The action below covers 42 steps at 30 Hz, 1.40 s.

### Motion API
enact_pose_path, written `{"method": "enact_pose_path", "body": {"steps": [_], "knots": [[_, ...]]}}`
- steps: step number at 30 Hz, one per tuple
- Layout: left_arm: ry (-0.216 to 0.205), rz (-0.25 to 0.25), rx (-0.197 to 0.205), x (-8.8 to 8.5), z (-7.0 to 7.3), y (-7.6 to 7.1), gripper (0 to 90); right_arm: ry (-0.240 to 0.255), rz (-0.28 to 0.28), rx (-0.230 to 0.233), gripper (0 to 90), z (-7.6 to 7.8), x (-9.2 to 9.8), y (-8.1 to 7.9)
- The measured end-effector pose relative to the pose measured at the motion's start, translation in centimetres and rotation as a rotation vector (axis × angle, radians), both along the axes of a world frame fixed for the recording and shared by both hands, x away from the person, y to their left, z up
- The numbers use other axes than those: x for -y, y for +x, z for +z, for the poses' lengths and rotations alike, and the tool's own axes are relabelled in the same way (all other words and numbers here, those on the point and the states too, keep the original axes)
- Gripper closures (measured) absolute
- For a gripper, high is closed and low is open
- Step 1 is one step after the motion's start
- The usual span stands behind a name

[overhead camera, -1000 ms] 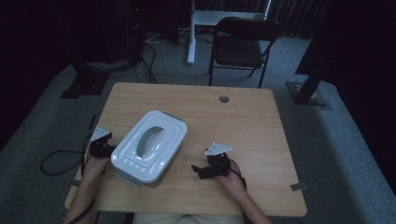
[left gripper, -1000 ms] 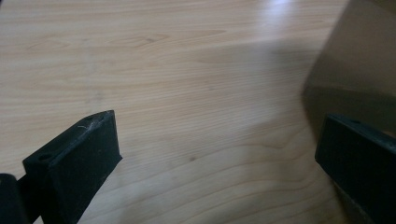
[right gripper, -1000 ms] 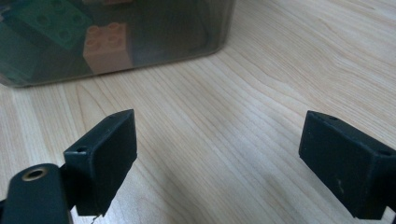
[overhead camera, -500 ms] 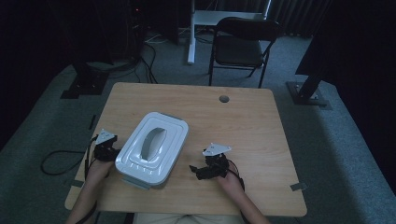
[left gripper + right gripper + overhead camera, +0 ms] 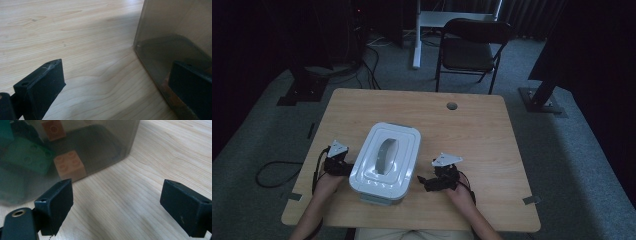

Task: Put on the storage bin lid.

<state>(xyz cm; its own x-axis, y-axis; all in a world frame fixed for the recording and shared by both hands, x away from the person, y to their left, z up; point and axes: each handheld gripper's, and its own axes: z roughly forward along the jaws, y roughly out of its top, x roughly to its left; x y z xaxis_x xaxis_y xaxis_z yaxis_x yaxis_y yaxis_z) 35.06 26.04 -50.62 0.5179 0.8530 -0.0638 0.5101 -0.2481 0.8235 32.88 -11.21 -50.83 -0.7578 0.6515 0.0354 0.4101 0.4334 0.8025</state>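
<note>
A white lidded plastic box with a handle on its lid stands on the wooden table, near the front. My left gripper rests at the box's left side, open, with its right jaw close against the box's translucent wall. My right gripper lies to the right of the box, a short gap away, also open with bare table between its jaws. Through the wall in the right gripper view I see an orange brick, a green brick and another orange brick.
A round cable hole sits near the table's far edge. A dark folding chair stands behind the table, with stands and cables on the grey carpet around it.
The box has slid a little to the right and forward on the table. The left gripper followed it, staying against its left side. The right gripper barely moved.
</note>
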Motion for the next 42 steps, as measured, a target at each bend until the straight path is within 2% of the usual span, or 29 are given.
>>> {"method": "enact_pose_path", "body": {"steps": [2,7,8,17,21,27,31,38,42], "knots": [[0.004,-0.003,0.002,0.4,0.0,0.0,1.1,0.005,-0.004,-0.003,11.0,0.0,0.1,0.0],[0.028,-0.028,-0.012,2.5,0.3,-0.4,1.1,0.007,-0.017,-0.003,11.0,0.2,0.7,0.2],[0.039,-0.027,-0.01,2.8,0.4,-0.4,1.2,0.004,-0.017,-0.006,11.1,0.2,0.8,0.2],[0.043,-0.05,-0.02,4.6,0.5,-0.8,1.2,-0.005,-0.06,0.0,11.1,0.2,2.6,0.2],[0.049,-0.061,-0.025,5.4,0.6,-0.7,1.2,-0.033,-0.074,0.006,11.2,0.0,3.3,0.2],[0.081,-0.073,-0.03,6.8,0.9,-0.6,1.2,-0.036,-0.088,-0.004,11.2,0.0,4.4,0.2],[0.08,-0.081,-0.033,7.9,0.9,-0.5,1.2,-0.034,-0.109,-0.006,11.2,0.1,5.4,0.4],[0.07,-0.13,-0.04,9.5,0.9,-0.7,1.1,-0.028,-0.165,0.003,13.1,0.1,7.2,0.7],[0.078,-0.152,-0.039,10.3,1.0,-0.7,1.2,-0.021,-0.187,-0.007,13.1,-0.1,8.1,1.0]]}}
